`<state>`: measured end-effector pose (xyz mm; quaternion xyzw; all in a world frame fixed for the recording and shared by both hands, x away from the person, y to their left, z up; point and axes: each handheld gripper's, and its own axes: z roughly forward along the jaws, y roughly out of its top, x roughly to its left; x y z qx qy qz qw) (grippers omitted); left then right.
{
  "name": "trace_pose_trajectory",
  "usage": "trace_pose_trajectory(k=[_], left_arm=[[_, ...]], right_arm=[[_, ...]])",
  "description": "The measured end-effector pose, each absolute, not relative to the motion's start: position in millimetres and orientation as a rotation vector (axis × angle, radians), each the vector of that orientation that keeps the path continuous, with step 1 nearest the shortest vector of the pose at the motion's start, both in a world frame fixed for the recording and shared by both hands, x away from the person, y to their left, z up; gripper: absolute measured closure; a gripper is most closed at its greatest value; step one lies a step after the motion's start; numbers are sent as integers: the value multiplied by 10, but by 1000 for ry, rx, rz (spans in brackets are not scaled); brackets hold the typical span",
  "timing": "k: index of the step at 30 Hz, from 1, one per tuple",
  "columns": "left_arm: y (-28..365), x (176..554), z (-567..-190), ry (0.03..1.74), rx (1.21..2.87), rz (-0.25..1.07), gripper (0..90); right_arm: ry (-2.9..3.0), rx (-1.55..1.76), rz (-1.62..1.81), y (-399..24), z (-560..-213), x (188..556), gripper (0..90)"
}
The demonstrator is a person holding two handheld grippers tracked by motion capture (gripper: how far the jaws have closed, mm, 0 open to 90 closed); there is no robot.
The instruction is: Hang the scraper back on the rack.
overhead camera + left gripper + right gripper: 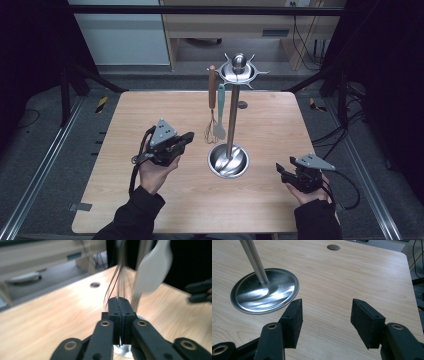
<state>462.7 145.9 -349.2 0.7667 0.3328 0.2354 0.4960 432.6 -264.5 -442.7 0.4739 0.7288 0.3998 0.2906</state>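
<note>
The whisk (pixel 212 131) hangs from the utensil stand (pixel 231 120) just ahead of your left gripper (pixel 187 137), its wire loops a little beyond the jaw tips and slightly to their far side. In the left gripper view the whisk wires (pixel 113 281) rise right past the tips of the jaws, blurred, so you cannot tell whether a wire is caught there. Those jaws are pressed together, pad against pad. Beside the whisk, farther from your left gripper, hangs the spatula (pixel 220 117), its pale blade close to the stand's pole. Your right gripper (pixel 281 171) sits low on the table (pixel 150 107), on the other side of the stand's round base (pixel 265 291), well apart from the whisk. Its jaws stand apart, nothing between them but bare wood.
</note>
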Motion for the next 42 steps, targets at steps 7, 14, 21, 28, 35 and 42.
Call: trace_pose_trajectory(k=[7,14,21,28,35,42], left_arm=[[1858,4654,-3866,935,1946,589,833],[2188,4593,-4132,1039,1968,600,702],[2414,4565,-4338,1099,1991,566,562],[2610,4523,-4449,1103,1977,561,534],[2792,4482,-4483,1106,1945,576,495],[2934,4427,-4542,1205,1944,537,494]], right_arm=[[1943,1245,1087,-2609,-4375,4315,475],[1932,1213,1114,-2551,-4279,4285,546],[1907,1178,1147,-2505,-4135,4230,678],[1846,1142,1225,-2488,-3866,4169,796],[1810,1095,1335,-2346,-3547,4148,881],[1773,1004,1423,-2135,-3195,4137,900]])
